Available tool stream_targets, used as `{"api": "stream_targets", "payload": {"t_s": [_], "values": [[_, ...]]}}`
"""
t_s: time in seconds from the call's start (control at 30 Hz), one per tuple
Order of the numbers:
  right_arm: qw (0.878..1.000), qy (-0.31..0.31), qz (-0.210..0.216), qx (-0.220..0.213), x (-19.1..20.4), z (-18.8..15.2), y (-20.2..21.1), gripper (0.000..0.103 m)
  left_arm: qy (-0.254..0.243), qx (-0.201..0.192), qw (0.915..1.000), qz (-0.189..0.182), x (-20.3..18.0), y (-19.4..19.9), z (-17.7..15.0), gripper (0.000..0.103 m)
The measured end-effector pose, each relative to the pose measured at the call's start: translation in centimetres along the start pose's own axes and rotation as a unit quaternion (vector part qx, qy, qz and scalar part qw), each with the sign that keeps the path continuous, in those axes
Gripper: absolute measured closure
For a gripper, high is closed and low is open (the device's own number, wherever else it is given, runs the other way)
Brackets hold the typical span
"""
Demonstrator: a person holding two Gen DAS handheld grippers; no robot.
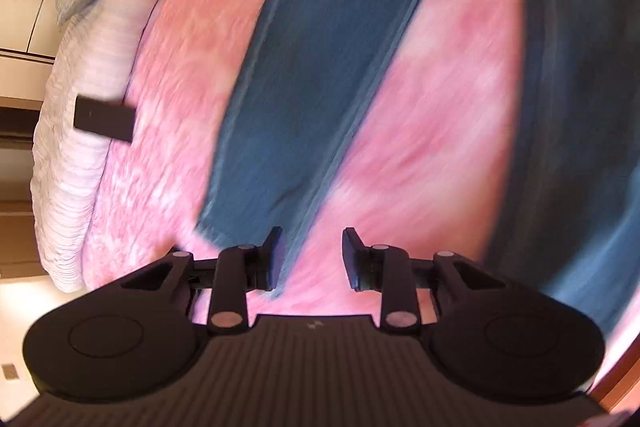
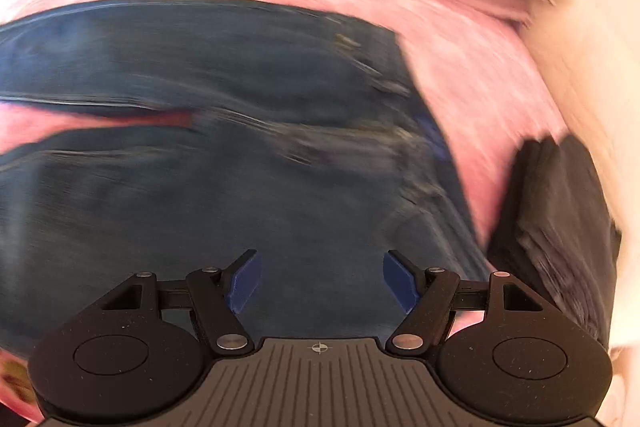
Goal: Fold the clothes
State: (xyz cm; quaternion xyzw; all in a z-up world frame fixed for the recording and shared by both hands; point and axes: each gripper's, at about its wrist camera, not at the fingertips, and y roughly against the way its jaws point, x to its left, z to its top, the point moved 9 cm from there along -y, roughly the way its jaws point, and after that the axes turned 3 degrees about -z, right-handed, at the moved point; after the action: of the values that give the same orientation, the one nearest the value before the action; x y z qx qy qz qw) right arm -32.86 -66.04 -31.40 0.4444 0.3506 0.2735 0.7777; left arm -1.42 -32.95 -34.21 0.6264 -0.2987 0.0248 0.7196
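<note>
Your left gripper (image 1: 310, 259) has its jaws standing moderately apart with nothing between them; it hangs over the hem end of one leg of the jeans (image 1: 320, 67), with pink blanket (image 1: 440, 107) showing in the gap. Your right gripper (image 2: 319, 281) is spread wider, also empty, and hangs over the upper part of the jeans (image 2: 200, 207) near the waistband. Whether either set of fingers touches the cloth cannot be told; both views are blurred. The jeans lie spread flat on the blanket (image 2: 460, 67), legs parted so a pink wedge shows between them. A folded dark garment (image 2: 560, 219) sits on the bed just beside the waist end of the jeans. A small black slab (image 1: 104, 119) lies at the blanket's edge, on the white bedding (image 1: 68, 155).
</note>
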Motion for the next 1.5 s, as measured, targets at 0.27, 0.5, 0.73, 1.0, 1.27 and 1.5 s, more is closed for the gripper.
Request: {"api": "stream_targets", "payload": {"t_s": [0.27,0.5,0.73,1.0,1.27,1.5], "values": [[0.996,0.012,0.08,-0.023,-10.3,-1.0,-2.3,0.032,0.007,-0.064,0.9948,-0.08,-12.6,4.6,15.1,0.07],[0.977,0.008,0.199,-0.076,-11.6,4.7,-6.5,0.032,-0.039,-0.18,0.9753,-0.122,-18.1,5.7,29.4,0.07],[0.966,0.061,0.249,-0.041,-10.9,7.1,-13.8,0.033,-0.04,-0.25,0.9487,-0.19,-20.7,4.7,40.2,0.071],[0.954,0.033,0.294,-0.056,-12.1,8.0,-12.3,0.08,-0.022,-0.237,0.9482,-0.211,-22.1,2.0,44.0,0.069],[0.949,0.026,0.311,-0.055,-11.9,8.4,-14.9,0.064,-0.012,-0.221,0.9507,-0.217,-22.2,0.5,43.9,0.067],[0.935,-0.018,0.347,-0.063,-12.3,9.1,-16.3,0.063,-0.002,-0.238,0.9449,-0.225,-22.0,0.5,43.7,0.066]]}}
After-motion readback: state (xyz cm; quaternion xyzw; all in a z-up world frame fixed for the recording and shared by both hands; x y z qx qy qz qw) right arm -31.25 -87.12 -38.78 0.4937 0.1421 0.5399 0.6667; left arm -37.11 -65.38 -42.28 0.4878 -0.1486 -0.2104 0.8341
